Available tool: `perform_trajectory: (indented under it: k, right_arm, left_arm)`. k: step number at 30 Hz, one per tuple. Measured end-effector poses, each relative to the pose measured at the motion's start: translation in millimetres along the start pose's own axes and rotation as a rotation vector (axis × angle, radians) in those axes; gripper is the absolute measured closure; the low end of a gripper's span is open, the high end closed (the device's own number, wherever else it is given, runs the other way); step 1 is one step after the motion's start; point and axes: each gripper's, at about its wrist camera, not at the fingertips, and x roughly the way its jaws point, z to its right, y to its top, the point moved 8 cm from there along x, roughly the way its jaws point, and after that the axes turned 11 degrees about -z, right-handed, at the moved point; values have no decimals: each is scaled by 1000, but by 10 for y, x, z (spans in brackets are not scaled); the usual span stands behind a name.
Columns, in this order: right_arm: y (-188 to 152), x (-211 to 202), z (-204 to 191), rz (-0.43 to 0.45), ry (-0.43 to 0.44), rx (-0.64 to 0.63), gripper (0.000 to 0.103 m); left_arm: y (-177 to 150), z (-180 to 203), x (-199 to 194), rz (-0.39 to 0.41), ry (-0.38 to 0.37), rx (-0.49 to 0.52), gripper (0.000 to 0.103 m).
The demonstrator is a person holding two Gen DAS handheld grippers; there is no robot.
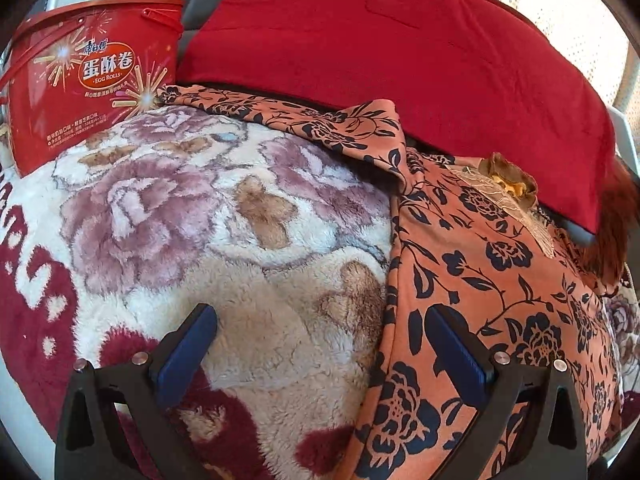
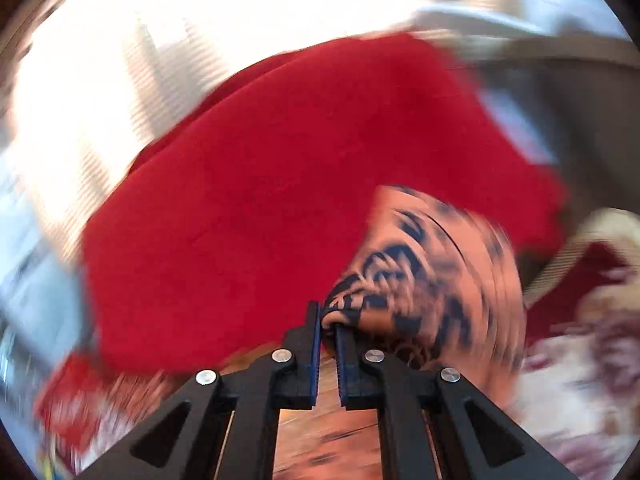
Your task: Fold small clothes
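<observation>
An orange garment with a dark blue flower print (image 1: 480,272) lies spread over a fluffy floral blanket (image 1: 192,220), its collar end running back toward a red cushion (image 1: 400,60). My left gripper (image 1: 322,320) hovers open above the garment's left edge, one blue pad over the blanket and the other over the cloth, with nothing between them. In the blurred right wrist view my right gripper (image 2: 328,316) is shut on a bunched fold of the same orange garment (image 2: 420,264), which stretches away to the right in front of the red cushion (image 2: 280,180).
A red egg-roll box (image 1: 88,76) with a handle stands at the back left on the blanket. A brown and gold trim piece (image 1: 508,180) rests on the garment near the cushion. Pale curtains (image 1: 560,8) hang behind.
</observation>
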Motion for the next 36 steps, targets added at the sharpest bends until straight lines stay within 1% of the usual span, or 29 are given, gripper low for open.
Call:
perform_trajectory:
  k: [1,2,3,4,5,6,7,8,9,10,12,14,15,17,19,20,21,23,24,25,26,27,28,29,30,31,33,35,36]
  right_arm:
    - [-188,205,-330,-53,42,-50,93]
    - [-428,480,-620,-133,85,-99,90]
    - [-735,790,-861,-226,107,-143,69]
    - [-970,1012,-970,-290,87,-181,31]
    - [-1301,1277,-1026,-366,49,-223,19]
    - [-1395,1366,-1008,-386,35,-217,20]
    - [-1547,1405,-937,-416,36,-183,20]
    - [-1613,1375,-888,-421,62,-157,20]
    - [-1641,1245,-819,-396,72,-148,20]
    - [-1624,1154,-752,-374,62,-153,19]
    - [-1601,889,-569,-318,54,-140,18]
    - [-1646,603,-397,-285,63,-100,16]
    - [-1631,548,-368,-279,61,-87,16]
    - [-1651,372,-177,-276,64,-63,16]
    - [-1723,315,-10,-273,67,-20,16]
    - [-1768,288,77,-278,78,8,16]
    - [-1801,300,129,-286,86,30,16]
    - [-1825,279,261,-302,130,99,16]
    - [-1812,263,292,-303,153,118,16]
    - [-1705,218,360,-290,203,162,16]
    - [-1583,177,459,-269,232,207,16]
    - [-1456,144,576,-245,236,247,16]
    - [-1299,136,742,-218,220,288,16]
    - [-1148,165,928,-201,176,311,16]
    - [-1041,229,1067,-205,142,319,15]
    - [-917,359,1239,-225,120,327,15]
    - [-798,675,1454,-313,127,338,16]
    - [-732,1065,1653,-415,120,352,17]
    - [-718,1179,1697,-440,113,353,20]
  left_arm:
    - [5,-16,-15,1,-11,-12,0]
    - [12,-28,-30,1,-23,-24,0]
    - [14,-42,-44,0,-27,-31,0]
    - [24,-58,-68,0,-27,-40,0]
    - [42,-70,-101,2,-25,-47,0]
    - [62,-82,-139,5,-22,-52,0]
    - [100,-94,-208,15,-24,-59,0]
    - [151,-91,-285,28,-35,-68,0]
    - [195,-79,-351,43,-50,-73,0]
    - [273,-33,-428,63,-73,-78,0]
    - [426,123,-503,78,-112,-76,0]
    - [625,455,-524,84,-184,-43,0]
    - [711,624,-501,78,-201,-20,0]
    - [854,948,-425,57,-239,18,0]
    - [997,1226,-315,38,-262,41,0]
    - [1073,1368,-236,22,-274,38,0]
    - [1147,1519,-148,3,-303,29,0]
    - [1237,1790,16,-32,-332,32,0]
    - [1284,1938,135,-42,-318,50,0]
    - [1280,2047,223,-52,-302,68,0]
    - [1287,2164,372,-70,-272,99,0]
    - [1263,2242,487,-87,-248,128,0]
    - [1223,2332,646,-112,-222,163,0]
    - [1184,2381,799,-139,-197,189,0]
    - [1111,2394,1011,-182,-147,207,0]
    - [1064,2388,1128,-208,-128,214,0]
    - [939,2309,1348,-256,-96,210,0]
    - [913,2267,1335,-220,-125,191,0]
    - [912,2271,1325,-214,-122,203,0]
